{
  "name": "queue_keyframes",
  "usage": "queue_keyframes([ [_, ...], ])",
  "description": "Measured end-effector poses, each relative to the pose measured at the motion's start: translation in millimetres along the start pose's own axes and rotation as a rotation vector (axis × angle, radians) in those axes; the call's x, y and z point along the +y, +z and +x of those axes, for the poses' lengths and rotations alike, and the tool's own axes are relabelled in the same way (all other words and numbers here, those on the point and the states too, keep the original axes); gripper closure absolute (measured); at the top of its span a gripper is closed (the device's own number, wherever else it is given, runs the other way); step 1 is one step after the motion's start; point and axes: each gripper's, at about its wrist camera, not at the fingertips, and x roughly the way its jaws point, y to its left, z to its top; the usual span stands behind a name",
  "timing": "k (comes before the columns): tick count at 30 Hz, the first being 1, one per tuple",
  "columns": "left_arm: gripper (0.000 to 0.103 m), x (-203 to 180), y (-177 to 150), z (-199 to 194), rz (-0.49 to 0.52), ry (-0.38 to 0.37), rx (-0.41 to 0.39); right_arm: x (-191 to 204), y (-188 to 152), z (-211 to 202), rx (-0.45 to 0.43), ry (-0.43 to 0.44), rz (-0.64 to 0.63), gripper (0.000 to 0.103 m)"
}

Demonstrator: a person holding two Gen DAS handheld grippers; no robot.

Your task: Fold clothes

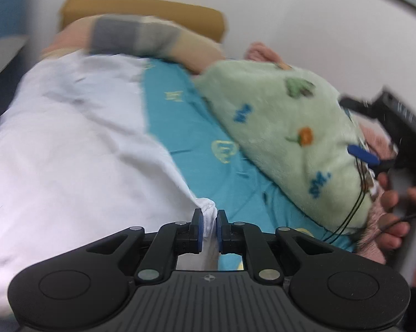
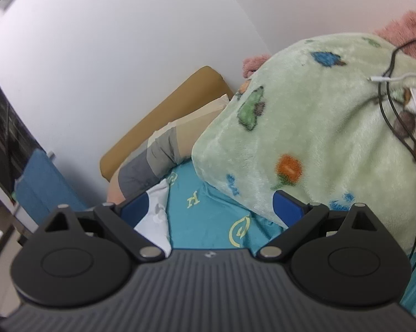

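On teal bed sheet (image 1: pixel 191 127): white garment (image 1: pixel 78 138), plain, softly creased, one bunched hem corner pinched in left tool (image 1: pixel 208 221). Right tool (image 2: pixel 210 207) spread wide beside green fleece blanket (image 2: pixel 318 127).

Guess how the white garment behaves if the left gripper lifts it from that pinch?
Likely floppy: the white garment bunches into a pleat where the left gripper pinches its edge. Probably light, as the cloth looks thin and wrinkles softly over the teal sheet. Lifted from one point it should hang and swing, not hold shape.
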Motion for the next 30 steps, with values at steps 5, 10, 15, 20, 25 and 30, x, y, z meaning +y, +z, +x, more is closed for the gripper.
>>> queue_keyframes([
  [5,0.093,57,-19,-23,-0.184,0.139,0.134,18,-7,0,0.020,-0.002,-0.065,0.005],
  [10,0.089,75,-26,-13,-0.214,0.229,0.232,34,-14,3,0.053,0.005,-0.122,0.005],
  [15,0.061,47,-23,-18,-0.081,0.227,0.220,44,-21,4,0.084,0.000,-0.175,0.005],
  [20,0.035,-5,-20,-4,0.110,0.179,0.159,47,-23,10,0.111,0.015,-0.174,0.005],
  [25,0.033,-38,-23,55,0.180,0.127,0.171,42,-18,46,0.250,0.128,-0.042,0.005],
  [30,0.038,-41,-34,109,0.204,0.151,0.247,41,-12,95,0.377,0.206,0.057,0.006],
])
